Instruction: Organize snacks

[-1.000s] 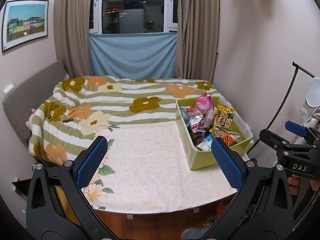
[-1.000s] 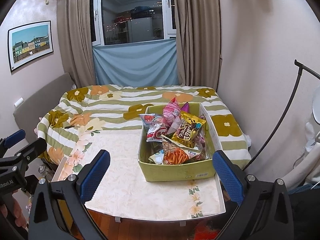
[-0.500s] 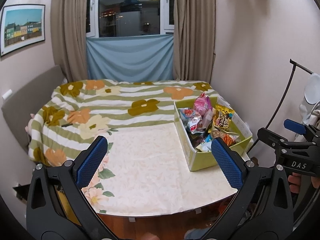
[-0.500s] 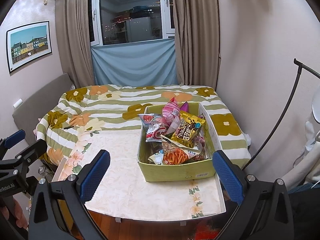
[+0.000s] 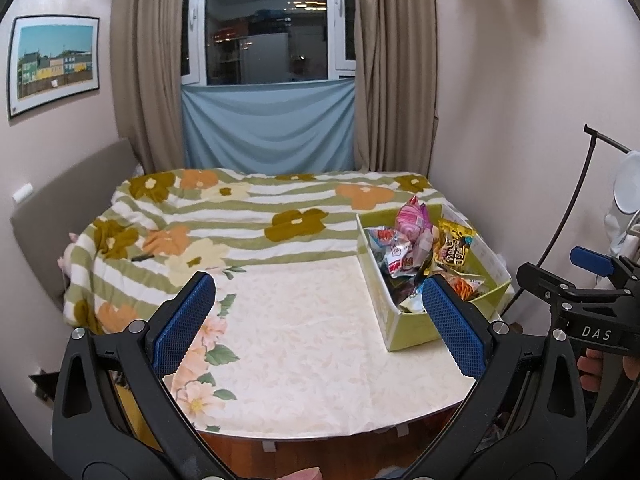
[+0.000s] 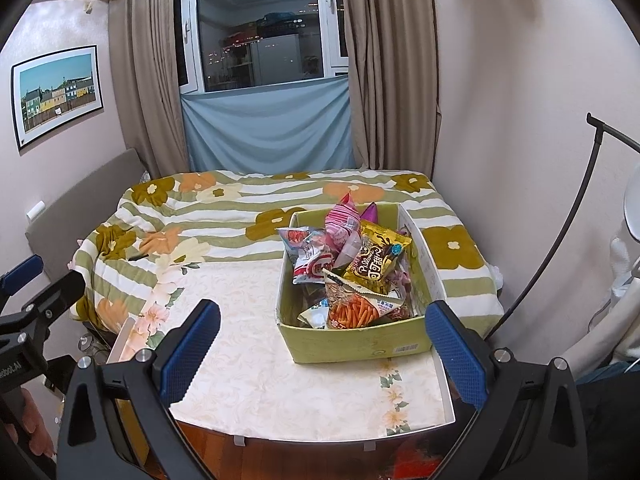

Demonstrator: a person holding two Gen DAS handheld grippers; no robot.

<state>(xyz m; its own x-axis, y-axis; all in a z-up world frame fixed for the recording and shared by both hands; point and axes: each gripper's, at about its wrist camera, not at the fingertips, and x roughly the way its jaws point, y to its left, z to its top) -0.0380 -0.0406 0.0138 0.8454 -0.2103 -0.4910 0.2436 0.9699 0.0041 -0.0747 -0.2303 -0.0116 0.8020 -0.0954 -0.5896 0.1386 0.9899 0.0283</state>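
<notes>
Hovering above the table [image 6: 256, 376], the left gripper [image 5: 320, 316] and right gripper [image 6: 324, 344] both stand apart and empty, facing the snack-filled box [image 6: 360, 344].

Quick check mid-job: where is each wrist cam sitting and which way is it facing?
Left wrist: on the left gripper, above the table's near edge, facing bed and window; own open fingers, right gripper at far right.
Right wrist: on the right gripper, facing the snack box; own open fingers, left gripper at far left.
Shared: table, snack box, bed, window.
</notes>
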